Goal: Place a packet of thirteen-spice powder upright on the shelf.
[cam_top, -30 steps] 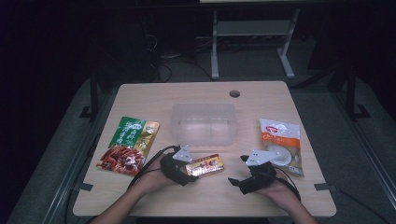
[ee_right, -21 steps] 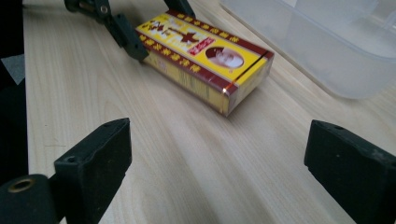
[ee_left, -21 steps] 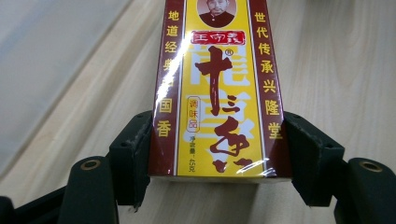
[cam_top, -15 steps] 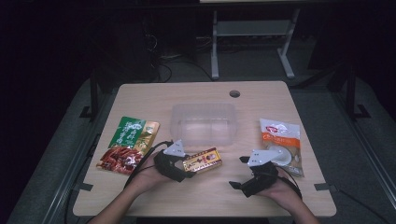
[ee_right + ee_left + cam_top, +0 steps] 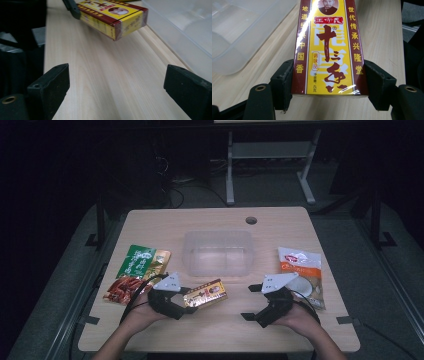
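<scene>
Left gripper (image 5: 192,301): jaws clamped on the near end of a yellow and maroon box (image 5: 206,293), one pad on each long side. In the left gripper view the black pads press flat against both maroon edges of the box (image 5: 329,47), which runs straight away from the jaws with its printed face up. The jaws stand fairly wide, set by the width of the box.

Box position: front centre of the table (image 5: 150,222), just near of the clear tub (image 5: 218,252) and pointing towards it. In the right gripper view the box (image 5: 112,15) hangs clear of the wood, with shadow beneath its free end; its far end tilts slightly up.

Right gripper (image 5: 249,303): jaws wide apart, nothing between them. In the right gripper view both pads stand over bare table, with the tub wall (image 5: 180,32) to their right. The gripper sits near the front edge, right of the box and well apart from it.

Other items: a green and red packet (image 5: 137,272) lies left of the left gripper; a white and orange packet (image 5: 302,272) lies at the right, just behind the right gripper.
</scene>
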`<state>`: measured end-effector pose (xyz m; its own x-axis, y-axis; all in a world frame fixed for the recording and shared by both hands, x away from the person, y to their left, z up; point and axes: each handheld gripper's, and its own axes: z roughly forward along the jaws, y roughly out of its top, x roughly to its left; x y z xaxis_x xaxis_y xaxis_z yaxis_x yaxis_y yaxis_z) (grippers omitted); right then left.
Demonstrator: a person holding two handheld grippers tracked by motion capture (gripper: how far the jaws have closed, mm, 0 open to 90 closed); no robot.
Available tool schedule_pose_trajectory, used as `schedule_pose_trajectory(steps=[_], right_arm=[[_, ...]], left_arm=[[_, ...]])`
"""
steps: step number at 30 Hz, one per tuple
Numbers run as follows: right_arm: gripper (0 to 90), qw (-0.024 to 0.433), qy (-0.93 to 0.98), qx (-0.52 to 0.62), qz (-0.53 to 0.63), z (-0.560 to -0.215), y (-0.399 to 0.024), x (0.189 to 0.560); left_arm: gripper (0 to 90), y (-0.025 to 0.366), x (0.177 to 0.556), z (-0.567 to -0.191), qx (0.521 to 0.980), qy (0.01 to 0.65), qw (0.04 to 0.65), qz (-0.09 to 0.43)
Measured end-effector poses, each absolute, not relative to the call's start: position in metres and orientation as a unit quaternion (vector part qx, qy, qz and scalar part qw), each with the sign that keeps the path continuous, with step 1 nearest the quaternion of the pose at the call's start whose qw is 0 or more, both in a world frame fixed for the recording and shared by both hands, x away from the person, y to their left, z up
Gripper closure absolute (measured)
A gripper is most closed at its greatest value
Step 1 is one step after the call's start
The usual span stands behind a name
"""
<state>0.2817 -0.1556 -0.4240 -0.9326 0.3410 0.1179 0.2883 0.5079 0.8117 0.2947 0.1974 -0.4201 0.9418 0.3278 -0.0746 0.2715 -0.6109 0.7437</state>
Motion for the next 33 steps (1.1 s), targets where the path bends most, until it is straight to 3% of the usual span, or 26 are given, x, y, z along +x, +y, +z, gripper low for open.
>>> schedule_pose_trajectory(steps=[13, 33], right_arm=[[6.2, -0.010, 0.869, 0.124, 0.479, -0.415, -0.134, 0.306], [7.2, -0.031, 0.863, 0.078, 0.499, -0.403, -0.120, 0.330]], left_arm=[[32.0, 0.211, 0.284, -0.416, 0.889, 0.166, 0.426, 0.025], [32.0, 0.207, 0.282, -0.415, 0.887, 0.141, 0.440, 0.010]])
